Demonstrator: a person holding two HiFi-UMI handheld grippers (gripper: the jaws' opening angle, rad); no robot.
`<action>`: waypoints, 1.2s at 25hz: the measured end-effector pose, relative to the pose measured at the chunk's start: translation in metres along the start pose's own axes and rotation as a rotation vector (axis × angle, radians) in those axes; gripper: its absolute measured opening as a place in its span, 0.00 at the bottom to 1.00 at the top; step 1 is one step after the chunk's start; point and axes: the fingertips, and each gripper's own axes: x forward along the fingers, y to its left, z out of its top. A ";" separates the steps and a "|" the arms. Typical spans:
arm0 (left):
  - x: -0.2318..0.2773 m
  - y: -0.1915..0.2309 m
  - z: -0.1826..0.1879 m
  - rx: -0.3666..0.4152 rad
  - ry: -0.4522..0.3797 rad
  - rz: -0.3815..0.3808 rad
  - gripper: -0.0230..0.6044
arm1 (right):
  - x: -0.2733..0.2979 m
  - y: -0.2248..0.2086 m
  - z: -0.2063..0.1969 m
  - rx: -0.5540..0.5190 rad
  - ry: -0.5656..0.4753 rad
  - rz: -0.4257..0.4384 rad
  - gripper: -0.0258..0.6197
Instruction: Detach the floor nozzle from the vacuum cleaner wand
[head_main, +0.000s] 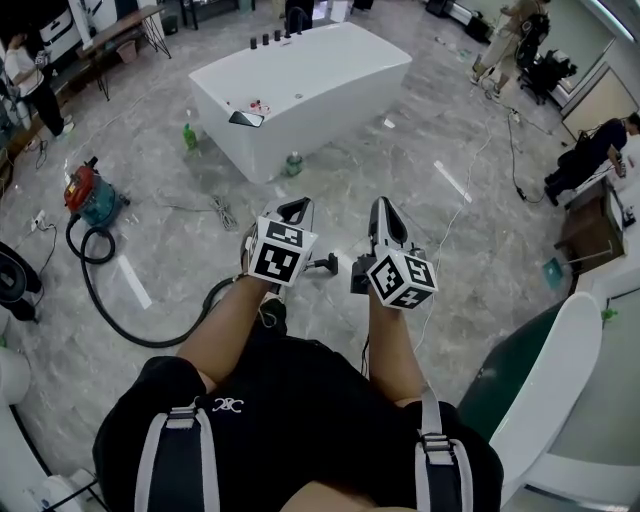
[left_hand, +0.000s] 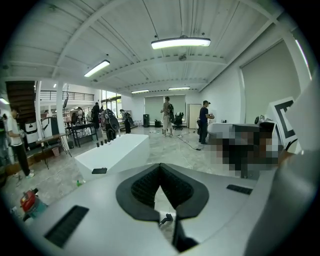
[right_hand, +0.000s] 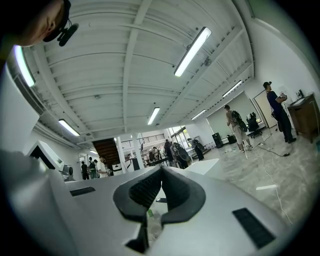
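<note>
Jaws are sitting closed, empty, on left gripper (head_main: 294, 208) and right gripper (head_main: 383, 207); opening them while nearing the vacuum cleaner (head_main: 88, 193) is looking wise.

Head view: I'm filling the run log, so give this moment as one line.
left tool: shut, empty | right tool: shut, empty | vacuum: far left, untouched | hose: curls toward left tool

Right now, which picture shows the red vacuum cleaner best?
The head view: the vacuum cleaner stands in plain sight on the floor. The left gripper view catches only a red bit at its edge; the right gripper view, nothing.
</note>
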 end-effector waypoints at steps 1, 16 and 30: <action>0.006 0.005 -0.001 -0.002 0.004 0.000 0.05 | 0.006 -0.003 -0.003 -0.002 0.004 -0.005 0.07; 0.153 0.095 0.038 0.030 0.052 -0.103 0.05 | 0.164 -0.065 -0.003 0.090 -0.022 -0.109 0.07; 0.296 0.113 -0.052 0.200 0.334 -0.239 0.06 | 0.204 -0.172 -0.098 0.138 0.072 -0.350 0.07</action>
